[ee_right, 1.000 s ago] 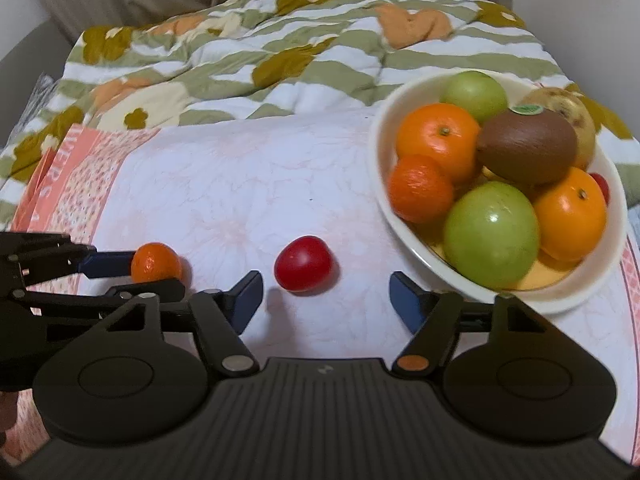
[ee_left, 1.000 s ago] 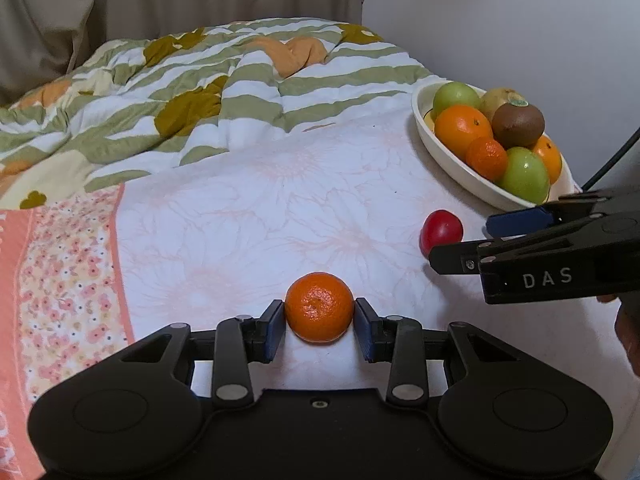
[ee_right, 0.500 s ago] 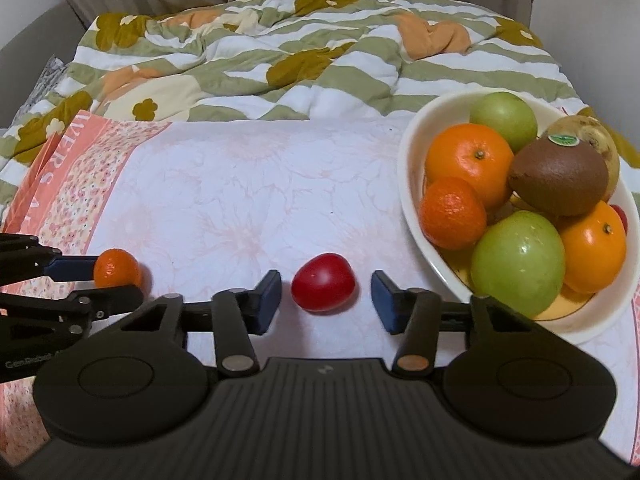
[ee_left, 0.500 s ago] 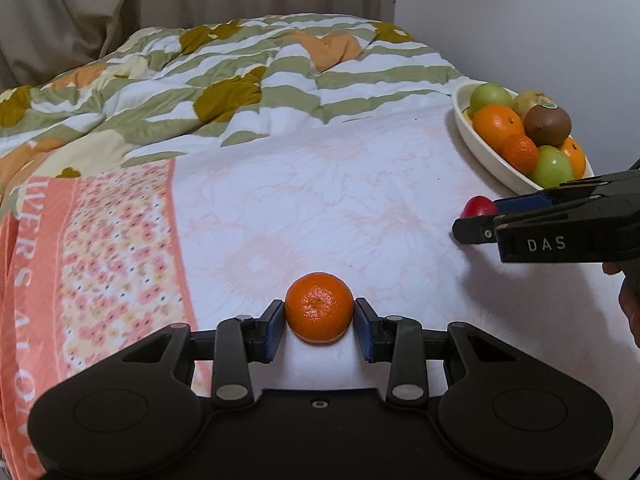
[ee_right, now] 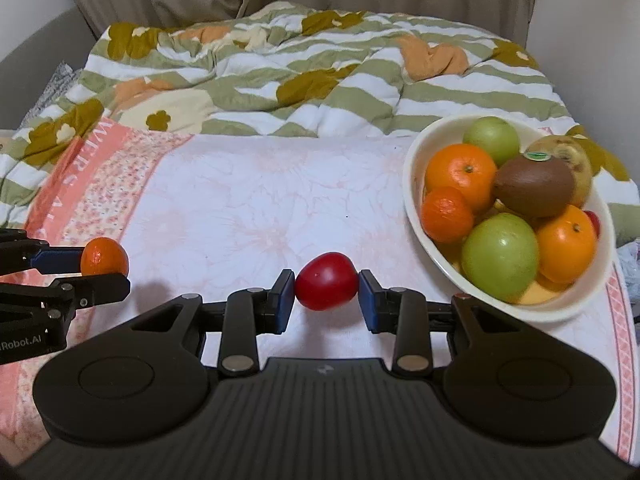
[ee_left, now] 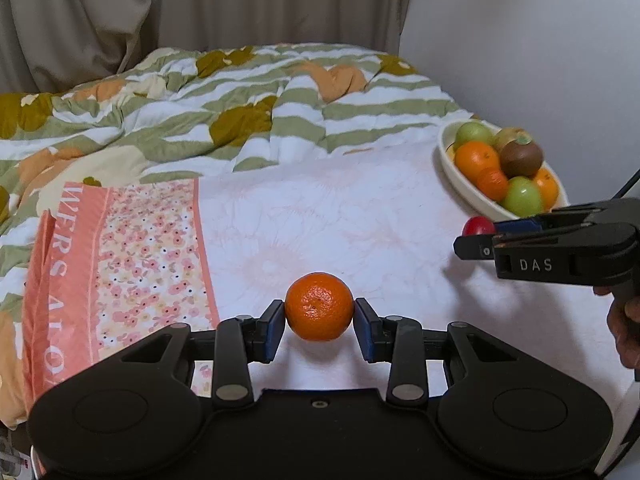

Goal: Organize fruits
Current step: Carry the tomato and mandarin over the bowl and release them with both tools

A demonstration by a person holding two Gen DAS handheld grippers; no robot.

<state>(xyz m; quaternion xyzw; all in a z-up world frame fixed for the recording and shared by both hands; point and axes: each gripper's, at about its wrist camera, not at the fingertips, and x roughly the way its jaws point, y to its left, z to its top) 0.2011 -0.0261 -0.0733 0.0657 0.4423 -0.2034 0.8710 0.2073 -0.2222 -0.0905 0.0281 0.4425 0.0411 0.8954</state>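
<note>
My left gripper is shut on a small orange mandarin, held just above the white floral bedsheet. The same mandarin and left gripper show at the left edge of the right wrist view. My right gripper is shut on a small red tomato-like fruit, its blue pads pressing both sides. From the left wrist view that red fruit peeks out beyond the right gripper. A cream oval bowl of oranges, green apples and a kiwi lies to the right.
A rumpled green, white and orange striped duvet covers the far half of the bed. A pink flowered border runs down the sheet's left side. Curtains and a white wall stand behind. A hand holds the right gripper's handle.
The right gripper's jaws closed onto the red fruit, which lay loose on the sheet a second ago. Both grippers have risen with their fruit; the left one has drawn back from the bowl.
</note>
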